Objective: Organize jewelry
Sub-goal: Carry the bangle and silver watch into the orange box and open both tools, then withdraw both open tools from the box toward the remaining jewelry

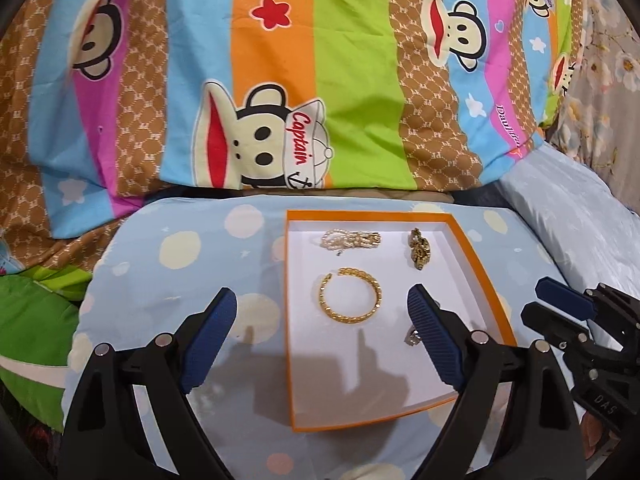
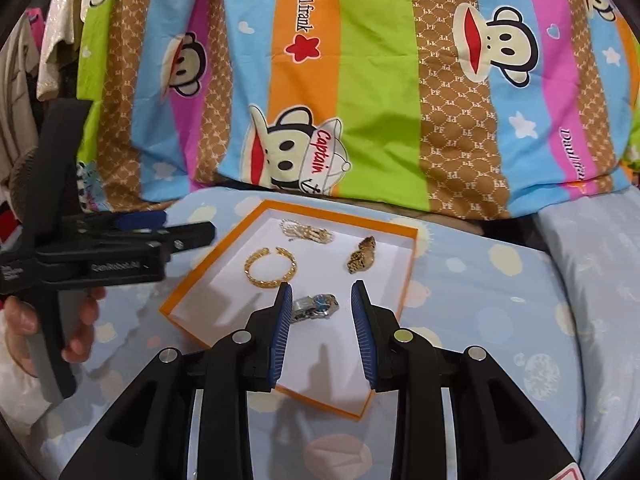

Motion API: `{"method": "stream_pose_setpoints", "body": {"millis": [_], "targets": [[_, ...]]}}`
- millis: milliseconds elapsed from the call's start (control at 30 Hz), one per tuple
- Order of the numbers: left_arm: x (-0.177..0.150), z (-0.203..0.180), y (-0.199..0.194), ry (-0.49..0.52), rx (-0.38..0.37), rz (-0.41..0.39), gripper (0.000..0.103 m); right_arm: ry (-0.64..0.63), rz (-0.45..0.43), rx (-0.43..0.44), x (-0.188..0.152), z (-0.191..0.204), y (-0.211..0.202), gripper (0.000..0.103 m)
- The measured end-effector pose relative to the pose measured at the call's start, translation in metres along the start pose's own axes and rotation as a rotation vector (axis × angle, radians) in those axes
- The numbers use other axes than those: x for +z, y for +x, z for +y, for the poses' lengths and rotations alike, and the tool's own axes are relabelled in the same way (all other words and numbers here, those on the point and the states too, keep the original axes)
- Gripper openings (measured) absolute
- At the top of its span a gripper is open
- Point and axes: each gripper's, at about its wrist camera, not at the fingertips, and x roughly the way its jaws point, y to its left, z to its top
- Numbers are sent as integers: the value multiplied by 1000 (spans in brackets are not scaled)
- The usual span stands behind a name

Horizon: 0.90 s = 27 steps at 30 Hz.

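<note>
An orange-rimmed white box [image 1: 292, 320] [image 2: 208, 268] lies on a light blue pillow. In it are a gold bangle [image 1: 350, 294] [image 2: 271, 267], a pearl bracelet [image 1: 350, 239] [image 2: 306, 232], a dark gold chain [image 1: 420, 249] [image 2: 361, 260] and a silver watch with a blue face [image 2: 316, 307], partly hidden behind my left finger in the left wrist view [image 1: 412, 336]. My left gripper [image 1: 322, 300] is open and empty, over the box's left side. My right gripper [image 2: 319, 294] is open and empty, its fingers either side of the watch, just above it.
A striped cartoon-monkey quilt [image 1: 320, 80] [image 2: 360, 80] rises behind the pillow [image 1: 180, 264] [image 2: 480, 280]. Another pale pillow [image 1: 580, 220] lies to the right. Hanging clothes [image 2: 48, 40] are at far left. A hand holds the left gripper's handle [image 2: 76, 320].
</note>
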Motion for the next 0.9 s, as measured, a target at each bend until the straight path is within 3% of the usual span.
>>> {"method": "stream_pose_setpoints", "body": {"millis": [133,267,400,567,900], "targets": [[-5,6,2,0,29,13,85,1,67,14,-3,9,24,22],[-14,11,10,8,49,28,85,19,152,77,-6,19,56,4],[-21,16,22,4,55,55,84,27,210,122,-5,31,81,3],[-26,21,29,11,65,70,84,20,250,69,-8,32,95,1],[-33,20,38,23,67,87,84,85,244,-57,-15,-15,91,1]]}}
